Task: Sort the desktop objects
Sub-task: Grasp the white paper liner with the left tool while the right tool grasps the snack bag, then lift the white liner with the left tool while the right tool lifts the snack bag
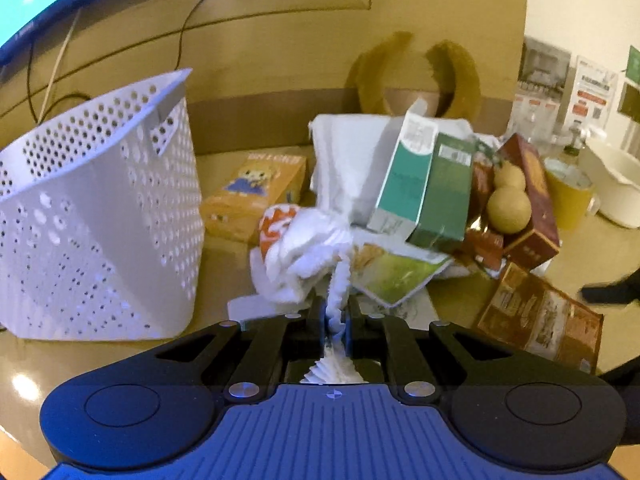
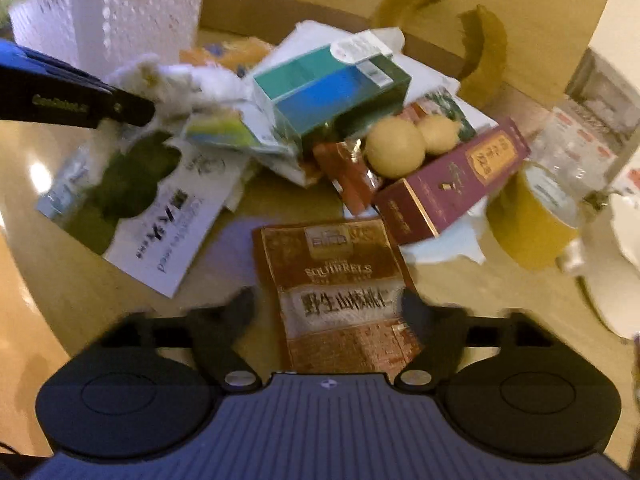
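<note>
My left gripper is shut on a crumpled white tissue, held just above the table in front of the pile. It also shows in the right wrist view at the left, with the tissue at its tip. My right gripper is open, its fingers either side of a brown snack pouch that lies flat on the table. The pile holds a teal box, two round yellow balls, a maroon box and a green-and-white packet.
A white perforated basket stands left of the pile; it also shows in the right wrist view. An orange cartoon box lies behind the tissue. A yellow tape roll and a white tub sit at the right.
</note>
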The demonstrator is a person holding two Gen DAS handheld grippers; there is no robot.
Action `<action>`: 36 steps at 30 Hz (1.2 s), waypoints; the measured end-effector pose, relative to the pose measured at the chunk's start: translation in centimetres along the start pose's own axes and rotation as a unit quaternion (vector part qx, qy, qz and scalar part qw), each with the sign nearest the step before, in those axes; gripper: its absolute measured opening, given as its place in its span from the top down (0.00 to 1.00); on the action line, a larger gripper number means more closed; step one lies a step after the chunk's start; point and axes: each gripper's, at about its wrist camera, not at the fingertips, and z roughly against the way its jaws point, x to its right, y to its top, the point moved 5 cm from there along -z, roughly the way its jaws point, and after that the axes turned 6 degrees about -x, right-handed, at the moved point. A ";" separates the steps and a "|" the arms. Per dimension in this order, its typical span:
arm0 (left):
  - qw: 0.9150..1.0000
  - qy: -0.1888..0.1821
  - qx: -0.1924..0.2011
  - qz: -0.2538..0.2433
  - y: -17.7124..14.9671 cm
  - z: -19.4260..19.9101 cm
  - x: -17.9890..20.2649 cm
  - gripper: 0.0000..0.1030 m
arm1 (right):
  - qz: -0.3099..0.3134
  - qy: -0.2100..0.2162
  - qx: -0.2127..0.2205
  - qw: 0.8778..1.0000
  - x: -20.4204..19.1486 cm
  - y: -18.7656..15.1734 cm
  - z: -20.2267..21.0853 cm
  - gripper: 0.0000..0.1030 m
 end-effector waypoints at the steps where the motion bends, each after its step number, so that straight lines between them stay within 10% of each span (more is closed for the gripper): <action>1: 1.000 -0.001 -0.001 0.002 0.0 0.0 -0.1 0.94 | 0.005 -0.003 0.016 1.000 -0.2 0.0 0.5 0.04; 7: 1.000 -0.004 0.002 0.007 0.1 0.0 -0.3 0.92 | 0.062 -0.113 0.014 0.992 -1.2 0.4 1.5 0.00; 14: 1.000 -0.001 0.002 0.016 0.4 0.0 -0.7 0.84 | 0.008 -0.002 -0.009 1.000 1.3 -0.3 0.1 0.01; 31: 0.998 0.019 -0.040 0.040 -1.9 -1.9 -1.4 0.69 | -0.060 0.093 0.009 0.994 4.4 -1.8 -3.1 0.00; 36: 0.997 0.022 -0.053 0.046 -2.8 -2.5 -1.5 0.65 | -0.055 0.101 0.036 0.993 3.7 -1.6 -2.1 0.39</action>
